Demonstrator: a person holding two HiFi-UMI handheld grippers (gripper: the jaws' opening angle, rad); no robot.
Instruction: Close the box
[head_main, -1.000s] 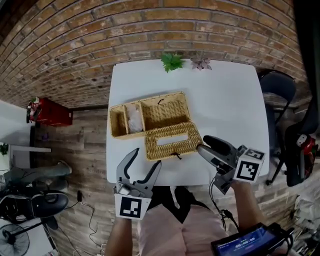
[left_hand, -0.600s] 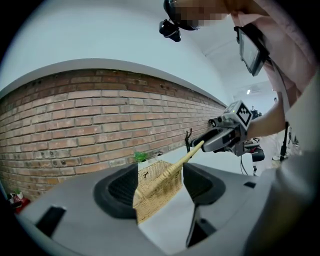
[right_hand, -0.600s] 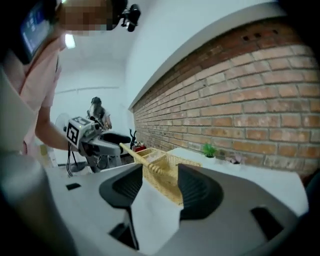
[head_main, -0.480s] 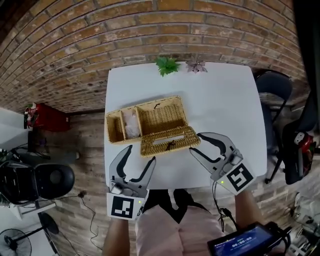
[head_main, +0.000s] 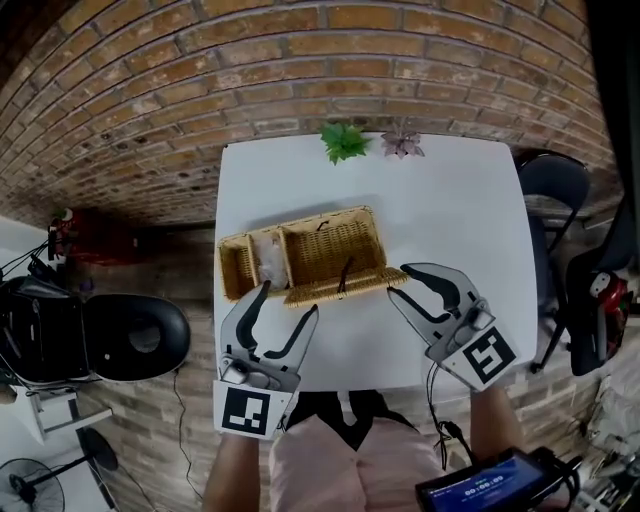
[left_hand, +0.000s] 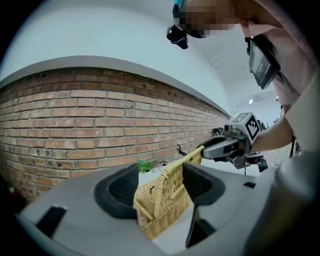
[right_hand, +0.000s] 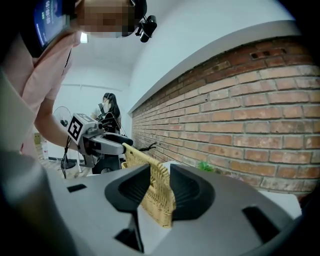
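Observation:
A wicker box (head_main: 325, 240) lies open on the white table (head_main: 440, 200), with something white (head_main: 268, 258) in its left compartment. Its hinged lid (head_main: 345, 284) stands raised, almost on edge, along the box's front. The left gripper (head_main: 287, 302) is open and straddles the lid's left part (left_hand: 172, 185) with room on both sides. The right gripper (head_main: 399, 283) has its jaws closing on the lid's right end (right_hand: 159, 200), which fills the gap between the pads. Each gripper view shows the other gripper holding the far end of the lid.
Two small potted plants (head_main: 345, 142) (head_main: 403, 145) stand at the table's far edge by the brick wall. A dark chair (head_main: 555, 180) is at the right, a black round object (head_main: 130, 335) on the floor at the left. The person stands at the near edge.
The lid has swung up from lying flat in front of the box to nearly upright. Both grippers moved in onto its ends, and the right jaws have narrowed.

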